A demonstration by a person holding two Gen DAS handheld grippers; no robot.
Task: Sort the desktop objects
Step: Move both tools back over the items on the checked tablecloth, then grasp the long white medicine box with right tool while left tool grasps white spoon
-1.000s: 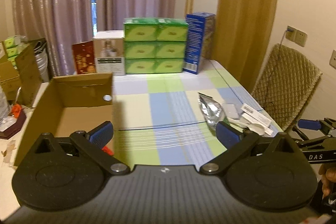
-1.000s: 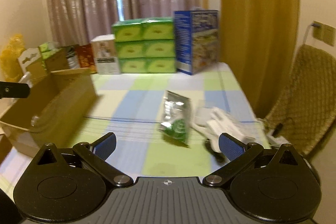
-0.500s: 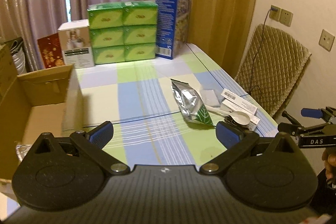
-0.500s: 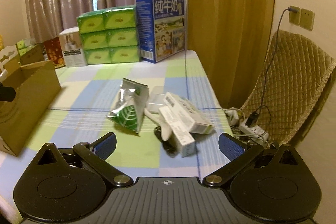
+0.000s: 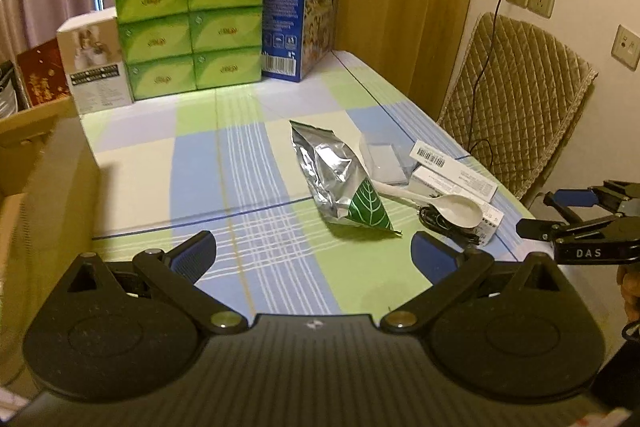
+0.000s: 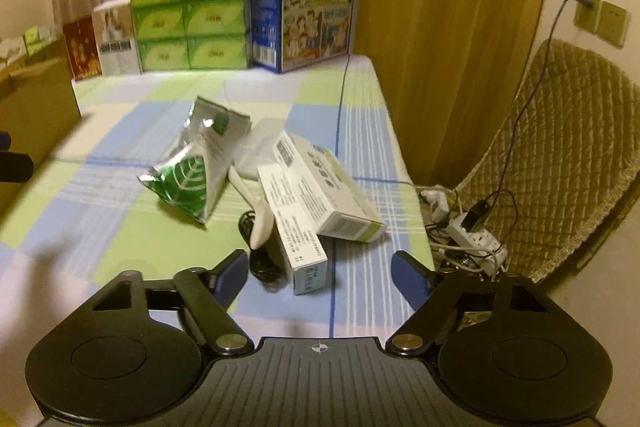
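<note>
Both grippers, left (image 5: 314,255) and right (image 6: 320,277), hung wide apart and empty at lower frame. From left to right lay a cardboard box (image 5: 36,195), foil pouch (image 5: 340,179), white spoon (image 5: 448,201) and two white cartons (image 6: 316,195) mid-frame on the checked tablecloth (image 5: 240,167).

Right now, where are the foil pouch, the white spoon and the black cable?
foil pouch (image 5: 332,171), left wrist view, crinkled silver middle.
white spoon (image 5: 460,207), left wrist view, its bowl.
black cable (image 6: 262,265), right wrist view, coiled loop.

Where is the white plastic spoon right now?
The white plastic spoon lies on the checked tablecloth, right of the silver foil pouch with a green leaf, against the white cardboard boxes; the right wrist view shows it by the black cable.
</note>
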